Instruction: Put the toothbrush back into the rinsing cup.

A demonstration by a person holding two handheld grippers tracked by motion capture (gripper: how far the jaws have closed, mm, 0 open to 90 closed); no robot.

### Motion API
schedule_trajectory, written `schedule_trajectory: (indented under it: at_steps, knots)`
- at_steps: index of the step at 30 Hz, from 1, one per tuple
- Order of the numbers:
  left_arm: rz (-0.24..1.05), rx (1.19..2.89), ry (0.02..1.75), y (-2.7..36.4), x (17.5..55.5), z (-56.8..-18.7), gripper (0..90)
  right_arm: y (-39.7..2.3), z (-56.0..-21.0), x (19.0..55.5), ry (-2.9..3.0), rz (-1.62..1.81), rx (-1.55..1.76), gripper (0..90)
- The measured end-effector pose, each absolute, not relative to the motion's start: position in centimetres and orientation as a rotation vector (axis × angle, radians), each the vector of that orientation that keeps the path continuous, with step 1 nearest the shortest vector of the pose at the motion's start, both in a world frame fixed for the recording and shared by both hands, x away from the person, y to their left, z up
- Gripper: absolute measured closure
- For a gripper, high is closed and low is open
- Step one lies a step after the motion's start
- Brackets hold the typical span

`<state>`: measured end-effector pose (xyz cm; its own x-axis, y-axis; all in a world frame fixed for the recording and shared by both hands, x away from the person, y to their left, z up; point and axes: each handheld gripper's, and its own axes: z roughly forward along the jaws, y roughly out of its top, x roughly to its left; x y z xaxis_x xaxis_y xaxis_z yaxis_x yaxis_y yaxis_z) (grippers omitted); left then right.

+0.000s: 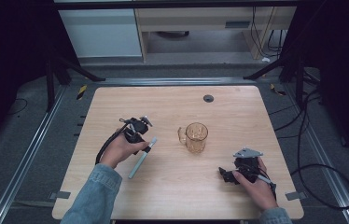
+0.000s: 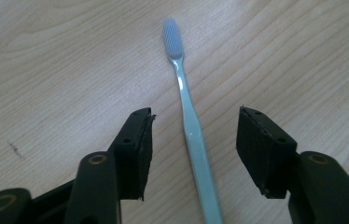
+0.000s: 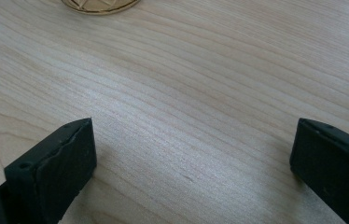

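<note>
We note the wooden table [image 1: 172, 186] first, with both forearms coming in from its near edge. The left forearm, in a denim sleeve [image 1: 95, 191], angles up and inward; the left hand [image 1: 119, 150] holds the left gripper [image 2: 193, 140] low over the board, left of centre, pointing down at the tabletop. The right hand [image 1: 255, 183] rests near the right front corner with the right gripper [image 3: 191, 154] pointing inward toward the table's middle, its grey three-cornered plate [image 1: 247, 152] on top.

An amber glass mug [image 1: 196, 136] stands upright near the centre, between the two hands and apart from both, its handle turned toward the left hand.

The pale blue toothbrush [image 2: 189, 107] lies flat on the table just beside the left hand, its bristle head pointing away in the left gripper view. Its handle runs between the left jaws, which stand part-way apart; neither pad touches it, so it is released, not grasped.

The right jaws stand wide apart over bare wood, holding nothing; the mug's base shows at the top edge of the right gripper view.
</note>
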<state>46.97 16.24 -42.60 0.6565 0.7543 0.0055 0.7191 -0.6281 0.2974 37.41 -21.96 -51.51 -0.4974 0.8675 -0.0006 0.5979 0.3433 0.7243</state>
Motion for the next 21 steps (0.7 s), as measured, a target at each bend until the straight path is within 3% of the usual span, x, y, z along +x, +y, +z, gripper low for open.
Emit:
schedule_trajectory:
  at_steps: [10,21]
  knots:
    - [0.158,2.657,1.234,15.2,47.9,-43.5,53.8,-22.0,-51.5,37.4,2.227,0.954,1.289,0.7]
    - [0.135,2.764,1.254,14.3,48.2,-45.0,56.8,-22.0,-51.5,37.4,2.227,0.955,1.29,0.7]
